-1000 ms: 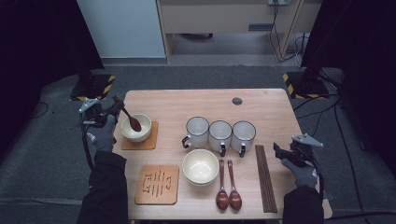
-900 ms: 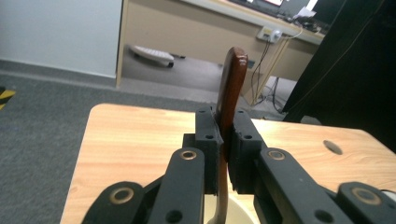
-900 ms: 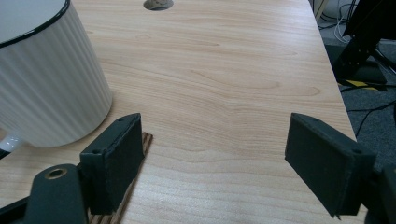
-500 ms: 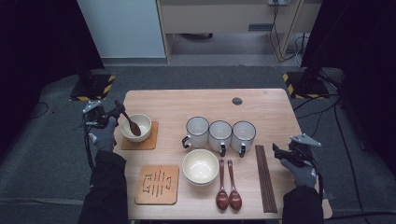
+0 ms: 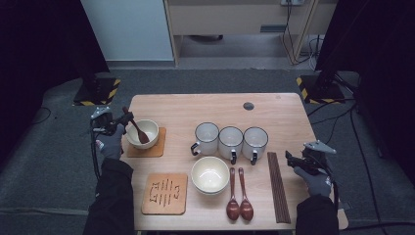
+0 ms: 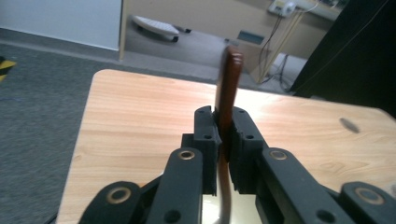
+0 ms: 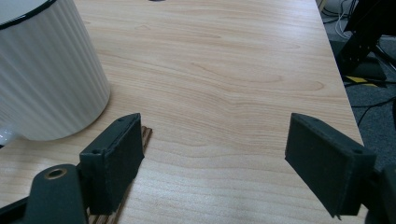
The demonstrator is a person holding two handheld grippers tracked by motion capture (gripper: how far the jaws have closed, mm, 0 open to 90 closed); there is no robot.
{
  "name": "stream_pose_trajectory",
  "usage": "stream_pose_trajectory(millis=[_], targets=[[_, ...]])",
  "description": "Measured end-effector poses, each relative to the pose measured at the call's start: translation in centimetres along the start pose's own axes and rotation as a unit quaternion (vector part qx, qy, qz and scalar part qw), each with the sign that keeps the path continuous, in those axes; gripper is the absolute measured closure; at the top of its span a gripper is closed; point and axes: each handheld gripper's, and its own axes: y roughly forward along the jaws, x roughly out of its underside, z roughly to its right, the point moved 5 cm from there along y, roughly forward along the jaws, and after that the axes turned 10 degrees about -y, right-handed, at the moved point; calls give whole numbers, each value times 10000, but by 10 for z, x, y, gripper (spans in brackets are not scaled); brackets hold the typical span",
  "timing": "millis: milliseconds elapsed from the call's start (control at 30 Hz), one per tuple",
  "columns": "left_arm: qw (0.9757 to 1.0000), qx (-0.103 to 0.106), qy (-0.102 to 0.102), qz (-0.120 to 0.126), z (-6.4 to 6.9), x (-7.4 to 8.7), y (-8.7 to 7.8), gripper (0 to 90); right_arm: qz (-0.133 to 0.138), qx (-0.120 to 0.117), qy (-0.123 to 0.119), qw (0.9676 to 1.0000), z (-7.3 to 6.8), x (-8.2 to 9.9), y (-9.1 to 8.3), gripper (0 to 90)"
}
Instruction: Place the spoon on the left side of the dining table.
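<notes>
Spoon [image 6: 229, 93] handle clamped in left tool [image 6: 224, 135], its head inside bowl [image 5: 147, 129]; right tool [image 7: 215, 163] jaws apart over worktop [image 7: 224, 70].

Counter [image 5: 274, 110]: pale wood grain. Spoon [image 5: 138, 132] in the cream bowl [image 5: 149, 128]: dark red-brown. Three mugs [image 5: 231, 142]: white, dark rims, ribbed sides. Chopsticks [image 5: 278, 188] at 4 o'clock: dark brown. Left tongs [image 6: 227, 128] and right tongs [image 7: 219, 163]: black. Floor [image 5: 49, 147]: grey carpet.
</notes>
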Motion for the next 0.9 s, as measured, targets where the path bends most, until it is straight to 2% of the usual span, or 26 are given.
stream_pose_trajectory(millis=[267,500,600,900], targets=[[9994,-288,96,-169,-9,9,7,756,-21,0,-21,10000,-1,0,1,191],[9979,-431,305,-365,-5,16,13,723,-8,7,-7,10000,0,0,0,191],[9971,-422,356,-519,-3,21,18,703,0,8,-20,10000,-1,0,0,191],[9952,-358,486,-768,3,29,26,705,3,12,-26,10000,-1,0,0,192]])
